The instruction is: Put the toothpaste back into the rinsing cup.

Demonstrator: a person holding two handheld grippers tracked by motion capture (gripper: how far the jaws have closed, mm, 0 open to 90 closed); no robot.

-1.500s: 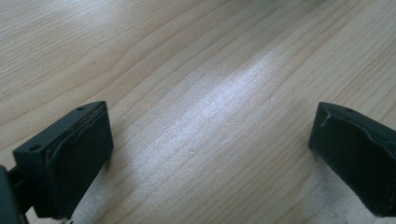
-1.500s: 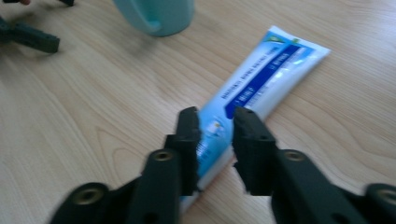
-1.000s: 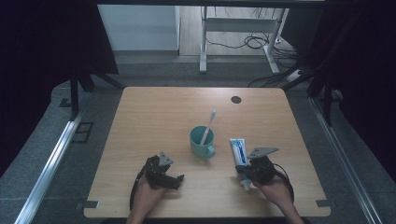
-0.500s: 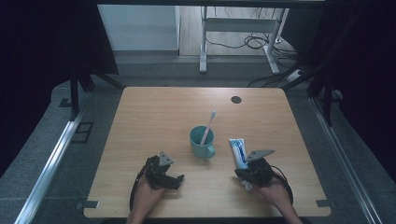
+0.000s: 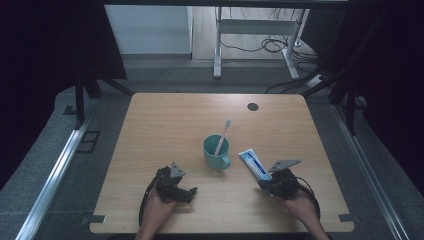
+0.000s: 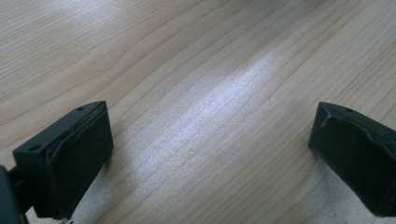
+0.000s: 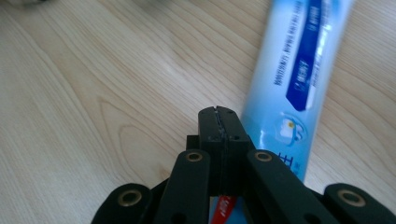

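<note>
A white and blue toothpaste tube [image 5: 254, 165] lies flat on the wooden table [image 5: 165, 125], right of a teal cup [image 5: 216, 154] that holds a toothbrush [image 5: 224, 131]. My right gripper [image 5: 265, 184] sits at the tube's near end, jaws shut. In the right gripper view the shut jaws [image 7: 219, 116] lie just left of the tube [image 7: 294, 84], whose near end runs under the gripper; nothing shows between the pads. My left gripper [image 5: 189, 192] rests near the front edge, left of the cup. Its jaws [image 6: 210, 154] stand wide open over bare wood.
A dark round grommet [image 5: 252, 106] sits at the table's back right. Behind the table are a metal stand's legs [image 5: 217, 50] and cables on the floor. Bare wood stretches across the table's back and left.
</note>
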